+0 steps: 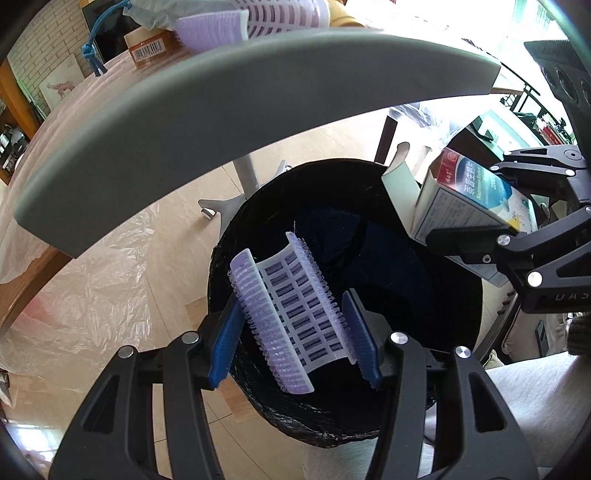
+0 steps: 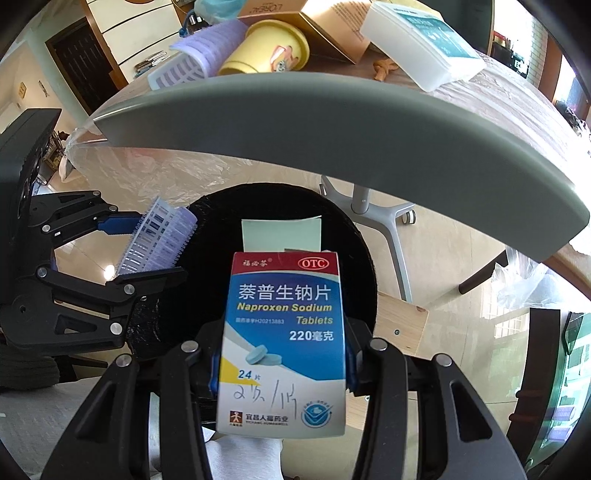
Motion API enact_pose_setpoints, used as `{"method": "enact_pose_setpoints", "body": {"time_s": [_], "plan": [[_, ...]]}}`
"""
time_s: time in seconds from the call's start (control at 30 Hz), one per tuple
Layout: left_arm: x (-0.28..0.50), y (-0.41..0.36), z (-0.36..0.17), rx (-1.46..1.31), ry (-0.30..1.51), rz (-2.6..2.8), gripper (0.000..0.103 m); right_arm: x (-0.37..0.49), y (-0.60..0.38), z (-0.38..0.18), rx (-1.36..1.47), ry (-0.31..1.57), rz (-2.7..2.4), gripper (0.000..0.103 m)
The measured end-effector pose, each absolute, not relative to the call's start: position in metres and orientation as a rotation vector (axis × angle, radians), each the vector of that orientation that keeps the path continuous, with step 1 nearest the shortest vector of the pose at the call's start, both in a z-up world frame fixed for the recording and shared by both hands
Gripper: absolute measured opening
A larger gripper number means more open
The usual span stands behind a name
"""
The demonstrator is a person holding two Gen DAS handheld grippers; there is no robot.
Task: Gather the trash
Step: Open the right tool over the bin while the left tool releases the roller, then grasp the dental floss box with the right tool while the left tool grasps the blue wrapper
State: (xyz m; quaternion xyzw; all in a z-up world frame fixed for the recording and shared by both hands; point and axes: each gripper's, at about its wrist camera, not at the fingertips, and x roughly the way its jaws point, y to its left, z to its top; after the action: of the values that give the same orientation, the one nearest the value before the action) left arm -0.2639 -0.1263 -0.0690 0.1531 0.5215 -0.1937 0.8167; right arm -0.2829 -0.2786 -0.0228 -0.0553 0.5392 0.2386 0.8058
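Observation:
A purple hair roller (image 1: 295, 314) with a white gridded inside sits between the blue pads of my left gripper (image 1: 295, 332), which is shut on it. It hangs over the black-lined trash bin (image 1: 332, 432). A blue and white tablet box (image 2: 284, 302), its top flap open, is clamped in my right gripper (image 2: 282, 350), above the same bin (image 2: 354, 258). Each wrist view also shows the other hand's tool: the right gripper (image 1: 491, 210) with the tablet box (image 1: 476, 192) at the bin's right, and the left gripper (image 2: 147, 247) with the hair roller (image 2: 159, 236) at its left.
A grey table edge (image 2: 332, 122) arches over the bin. On it lie another purple roller (image 2: 210, 48), a yellow cup (image 2: 269, 48), a gold carton (image 2: 325, 33) and a white tub (image 2: 421, 44). A wheeled table leg (image 2: 369, 206) and clear plastic sheeting (image 1: 92, 288) are on the floor.

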Motion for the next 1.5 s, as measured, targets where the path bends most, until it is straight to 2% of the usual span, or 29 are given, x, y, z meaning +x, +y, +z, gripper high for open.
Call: {"method": "enact_pose_setpoints", "body": {"time_s": [0.23, 0.3, 0.33, 0.4, 0.7, 0.83, 0.9, 1.0, 1.23, 1.5], "plan": [[-0.261, -0.128, -0.078, 0.336, 1.128, -0.409, 0.055, -0.281, -0.282, -0.031, -0.111, 1.168, 0.498, 0.045], [-0.26, -0.129, -0.078, 0.33, 1.131, -0.424, 0.059, -0.281, -0.285, -0.031, -0.104, 1.172, 0.498, 0.047], [-0.26, -0.129, -0.077, 0.337, 1.121, -0.413, 0.068, -0.281, -0.288, -0.03, -0.096, 1.17, 0.492, 0.061], [-0.262, -0.127, -0.074, 0.345, 1.093, -0.391, 0.083, -0.282, -0.294, -0.025, -0.076, 1.154, 0.472, 0.078], [-0.273, -0.118, -0.056, 0.322, 1.047, -0.377, 0.083, -0.293, -0.323, 0.009, 0.0, 1.093, 0.442, 0.081], [-0.282, -0.111, -0.026, 0.281, 0.979, -0.401, 0.083, -0.298, -0.341, 0.043, 0.054, 1.024, 0.444, 0.082], [-0.285, -0.107, -0.005, 0.25, 0.933, -0.424, 0.084, -0.297, -0.351, 0.061, 0.123, 0.992, 0.447, 0.086], [-0.282, -0.099, 0.031, 0.206, 0.833, -0.437, 0.098, -0.283, -0.377, 0.083, 0.302, 0.947, 0.434, 0.09], [-0.223, -0.089, 0.093, 0.166, 0.66, -0.332, 0.101, -0.225, -0.407, 0.09, 0.637, 0.972, 0.329, 0.095], [-0.151, -0.116, 0.094, 0.26, 0.681, -0.339, 0.101, -0.168, -0.399, 0.071, 0.686, 1.076, 0.229, 0.095]]}}
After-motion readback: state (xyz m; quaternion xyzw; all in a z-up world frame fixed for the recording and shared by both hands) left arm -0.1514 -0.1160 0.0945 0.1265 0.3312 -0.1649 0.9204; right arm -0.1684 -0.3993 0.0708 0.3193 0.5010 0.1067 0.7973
